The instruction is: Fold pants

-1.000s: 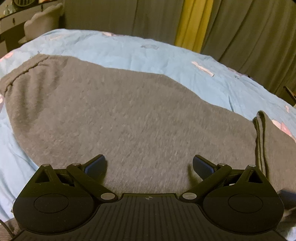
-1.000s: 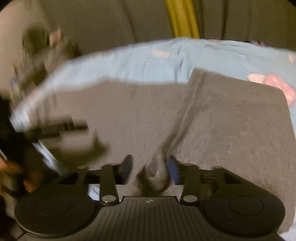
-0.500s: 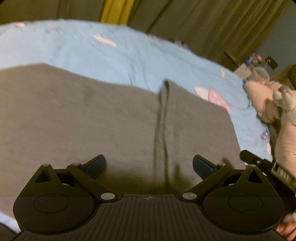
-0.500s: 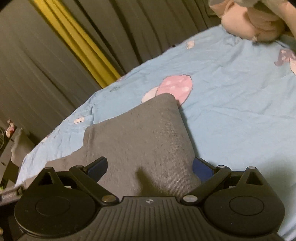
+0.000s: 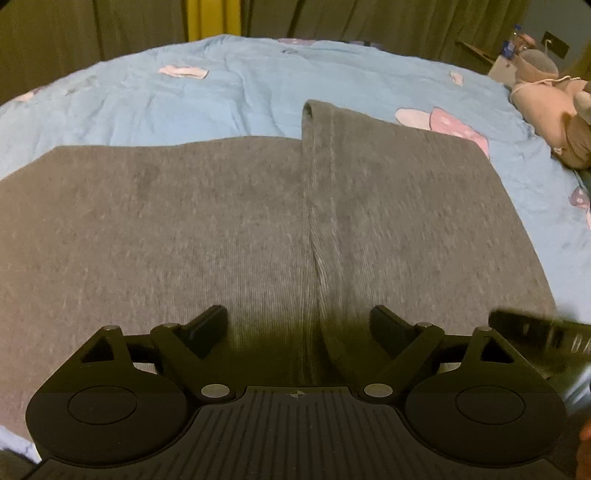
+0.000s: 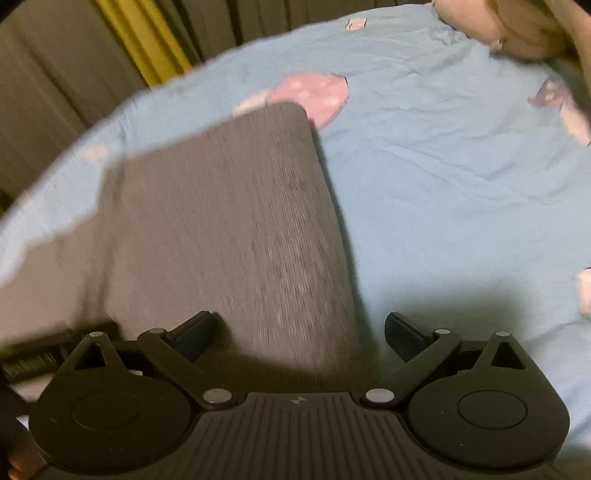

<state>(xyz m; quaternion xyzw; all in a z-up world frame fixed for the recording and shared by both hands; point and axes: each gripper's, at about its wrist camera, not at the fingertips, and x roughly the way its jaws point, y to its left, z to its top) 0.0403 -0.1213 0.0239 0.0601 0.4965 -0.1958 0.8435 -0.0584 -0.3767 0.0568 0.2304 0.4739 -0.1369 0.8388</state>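
Note:
Grey pants (image 5: 184, 221) lie flat on a light blue bed sheet (image 5: 221, 92), one part folded over the other. The folded layer's edge forms a ridge (image 5: 317, 206) that runs up the middle of the left wrist view. My left gripper (image 5: 297, 317) hovers over that ridge; its jaws are closing, with the ridge between them and the pads off the cloth. My right gripper (image 6: 300, 321) stands open over the right edge of the pants (image 6: 229, 221). One of its fingers is over the cloth, the other over the sheet (image 6: 443, 166).
A plush toy (image 5: 554, 110) lies at the bed's far right, also seen in the right wrist view (image 6: 498, 26). Dark curtains (image 5: 110, 29) with a yellow strip (image 5: 212, 18) hang behind the bed. Part of the other gripper (image 5: 535, 332) shows at the right.
The right gripper let go of a pinch of grey cloth, opened wide and swung to the pants' right edge. The left gripper moved from the waistband side to the fold ridge.

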